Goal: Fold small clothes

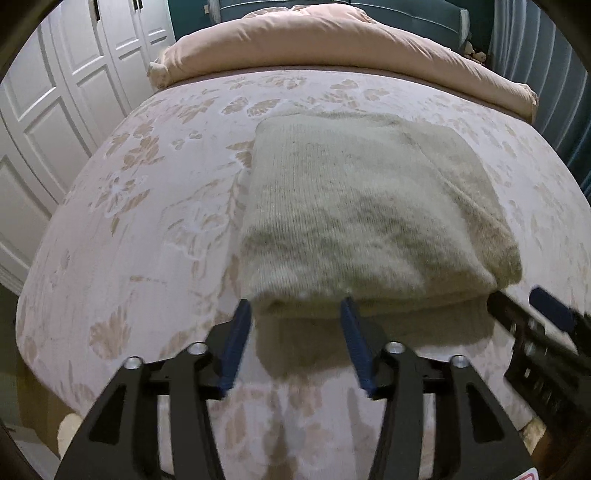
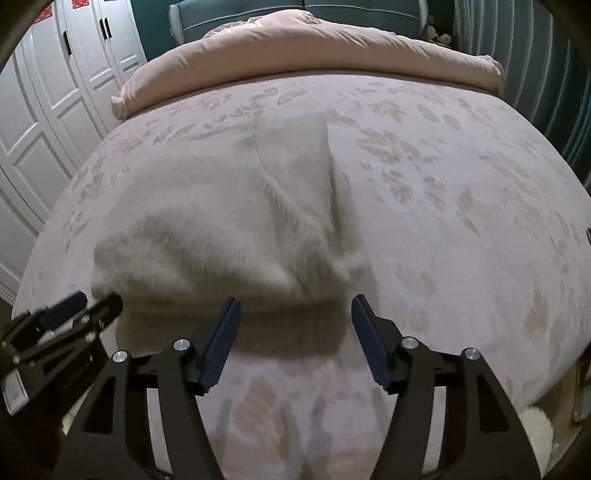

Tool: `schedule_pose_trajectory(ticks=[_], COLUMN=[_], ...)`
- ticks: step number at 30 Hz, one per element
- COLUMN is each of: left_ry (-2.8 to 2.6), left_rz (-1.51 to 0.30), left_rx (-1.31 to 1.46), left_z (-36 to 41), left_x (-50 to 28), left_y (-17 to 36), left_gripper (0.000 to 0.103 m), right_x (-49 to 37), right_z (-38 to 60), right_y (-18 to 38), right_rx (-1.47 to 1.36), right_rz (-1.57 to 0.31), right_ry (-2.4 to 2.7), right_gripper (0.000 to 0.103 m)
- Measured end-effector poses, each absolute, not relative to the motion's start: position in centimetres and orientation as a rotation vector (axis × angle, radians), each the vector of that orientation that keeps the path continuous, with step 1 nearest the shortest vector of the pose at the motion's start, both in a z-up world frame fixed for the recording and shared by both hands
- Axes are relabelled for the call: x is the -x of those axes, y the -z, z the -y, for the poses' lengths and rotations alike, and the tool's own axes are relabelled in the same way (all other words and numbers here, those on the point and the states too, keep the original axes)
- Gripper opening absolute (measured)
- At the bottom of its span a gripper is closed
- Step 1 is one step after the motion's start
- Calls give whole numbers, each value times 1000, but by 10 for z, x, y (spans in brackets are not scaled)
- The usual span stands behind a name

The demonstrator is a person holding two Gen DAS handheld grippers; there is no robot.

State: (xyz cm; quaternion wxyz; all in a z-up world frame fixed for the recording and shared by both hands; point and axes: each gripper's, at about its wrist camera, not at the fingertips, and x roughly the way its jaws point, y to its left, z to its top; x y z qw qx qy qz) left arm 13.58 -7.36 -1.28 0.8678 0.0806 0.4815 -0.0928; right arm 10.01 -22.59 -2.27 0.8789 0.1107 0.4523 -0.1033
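Note:
A cream knitted garment (image 1: 354, 206), folded into a thick rectangle, lies on the floral bed sheet (image 1: 122, 229). My left gripper (image 1: 295, 306) stands open at its near edge, blue fingertips (image 1: 242, 314) beside the fold's left part, pads not pressing on cloth. My right gripper (image 2: 295, 302) is open too, just in front of the near right corner of the garment (image 2: 221, 214). The right gripper (image 1: 535, 314) shows at the right edge of the left wrist view, and the left gripper (image 2: 85, 306) at the left edge of the right wrist view.
A rolled pink duvet (image 1: 332, 40) lies across the head of the bed, in front of a teal headboard (image 2: 295, 11). White wardrobe doors (image 1: 55, 110) stand to the left and curtains (image 2: 535, 62) to the right. Bare sheet (image 2: 461, 221) lies right of the garment.

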Motion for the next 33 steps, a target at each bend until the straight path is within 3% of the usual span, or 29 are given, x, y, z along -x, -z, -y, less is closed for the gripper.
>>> schedule_pose_trajectory(ticks=[6,11,15,22,25,29,33], left_ry=[148,147,113,97,85,46,57], left_rz=[-1006,-1020,-1012,-1044,-1040,-1059,-1059], left_rx=[-165,-118,-116,-134,-135,-105,-113], left_z=[71,67,63,60,59,52,51], left_x=[-117,-102,-93,-85,-84,-87,-88], left_y=[19,34,46,70,72,77,78], left_gripper=[71,71,71,72,77,91,92], right_x=[-74,-64,-60,-53,-52,-51,-50], right_z=[213,200,196,189,191,193,195], right_y=[38,47,56,75,81,85,88], right_rx=[-254,-218,-192,-164,-167,-167,-161], right_rz=[-966,-972,-973,-1010,-1014,-1004,-1000], right_ry=[223,247,265,273,268,264,256], right_gripper=[64,65,72,72,72,76,79])
